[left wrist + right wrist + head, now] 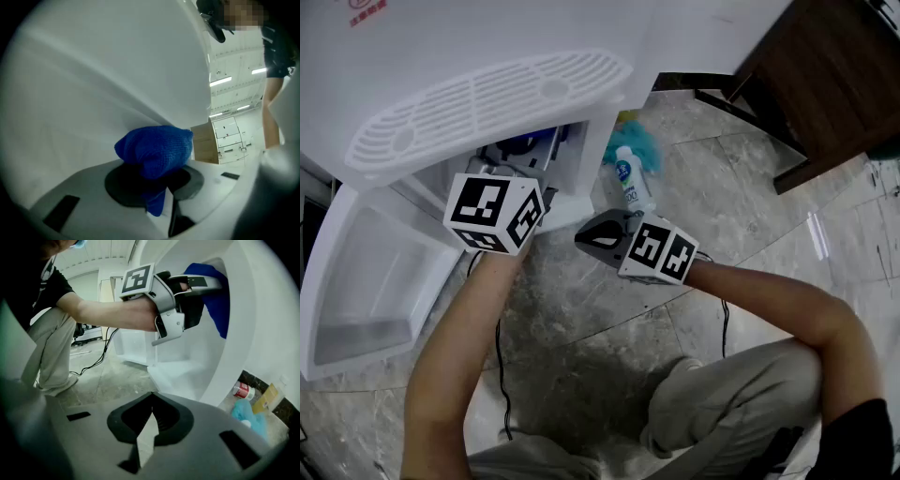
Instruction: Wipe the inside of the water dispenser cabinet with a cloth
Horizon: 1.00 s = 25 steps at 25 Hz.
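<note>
Left hand-held gripper (157, 183) closest to me, clamped on blue cloth (157, 147), wad pushed up inside cabinet (253, 333); can't tell if it's touching yet. Cloth looks soft, light, floppy knit, so I'd grip bunched middle, stops tails dragging. Right hand-held gripper (149, 427) pinched closed, nothing in it, outside cabinet. Cabinet holds only cloth far as I see. Bottle (630, 183) on floor beside it, contents unclear.

Red print (366, 7) on water dispenser (487, 47), bottle label (628, 180), neither legible
</note>
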Each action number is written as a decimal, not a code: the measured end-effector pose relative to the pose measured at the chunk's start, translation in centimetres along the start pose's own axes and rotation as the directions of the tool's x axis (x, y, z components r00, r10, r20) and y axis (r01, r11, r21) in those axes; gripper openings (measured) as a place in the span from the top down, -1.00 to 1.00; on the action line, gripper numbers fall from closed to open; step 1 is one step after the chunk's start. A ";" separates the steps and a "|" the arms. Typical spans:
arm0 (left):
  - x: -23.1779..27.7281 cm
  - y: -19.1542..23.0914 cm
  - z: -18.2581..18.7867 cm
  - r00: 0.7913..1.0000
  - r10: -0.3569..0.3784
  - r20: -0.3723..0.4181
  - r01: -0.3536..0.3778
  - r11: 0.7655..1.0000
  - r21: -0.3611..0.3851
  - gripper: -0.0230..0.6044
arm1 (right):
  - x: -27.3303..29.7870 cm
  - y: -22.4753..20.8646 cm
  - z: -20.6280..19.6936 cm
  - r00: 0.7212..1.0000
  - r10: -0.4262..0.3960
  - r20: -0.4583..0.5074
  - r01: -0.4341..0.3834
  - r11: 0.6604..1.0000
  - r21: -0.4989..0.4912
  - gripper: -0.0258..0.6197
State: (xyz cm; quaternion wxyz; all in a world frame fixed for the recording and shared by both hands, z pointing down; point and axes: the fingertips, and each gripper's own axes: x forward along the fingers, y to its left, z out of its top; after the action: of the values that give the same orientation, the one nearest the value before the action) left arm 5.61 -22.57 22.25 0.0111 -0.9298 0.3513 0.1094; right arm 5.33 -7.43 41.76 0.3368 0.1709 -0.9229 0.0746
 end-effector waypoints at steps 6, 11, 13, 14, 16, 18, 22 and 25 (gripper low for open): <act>2.3 2.2 0.1 0.999 0.048 0.022 -0.050 0.997 0.062 0.62 | -1.5 -0.4 -3.0 0.999 0.002 -0.037 -0.001 1.000 0.011 0.92; 4.8 5.8 -0.1 0.992 0.126 -0.005 -0.124 0.984 0.129 0.62 | -2.8 -0.4 -5.1 0.998 -0.005 -0.056 0.007 0.999 0.043 0.92; 5.6 7.0 -0.1 0.989 0.149 -0.016 -0.144 0.976 0.165 0.62 | -3.2 -0.5 -5.6 0.998 -0.009 -0.058 0.012 0.999 0.047 0.92; 5.8 7.2 -0.1 0.988 0.153 -0.016 -0.148 0.974 0.173 0.62 | -3.4 -0.5 -5.9 0.998 -0.011 -0.062 0.014 0.999 0.047 0.92; 5.7 7.1 -0.3 0.988 0.153 -0.014 -0.148 0.974 0.171 0.62 | -3.7 -0.5 -6.6 0.997 -0.013 -0.075 0.017 0.998 0.052 0.92; 5.3 6.5 -0.3 0.990 0.140 -0.015 -0.135 0.977 0.163 0.62 | -3.5 -0.7 -6.8 0.996 -0.013 -0.083 0.017 0.998 0.055 0.92; 4.0 4.6 -0.4 0.993 0.120 -0.003 -0.119 0.985 0.123 0.62 | -2.5 0.0 -5.8 0.998 0.012 -0.066 -0.009 0.999 0.046 0.92; 3.3 4.2 -0.8 0.990 0.141 -0.005 -0.140 0.987 0.082 0.62 | -1.8 1.1 -4.7 0.998 0.046 -0.049 -0.044 0.998 0.038 0.92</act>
State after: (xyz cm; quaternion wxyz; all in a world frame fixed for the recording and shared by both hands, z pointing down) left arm 5.38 -27.99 22.58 0.0393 -0.9021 0.4200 0.0905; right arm 8.98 -4.71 44.17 0.3547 0.1544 -0.9164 0.1031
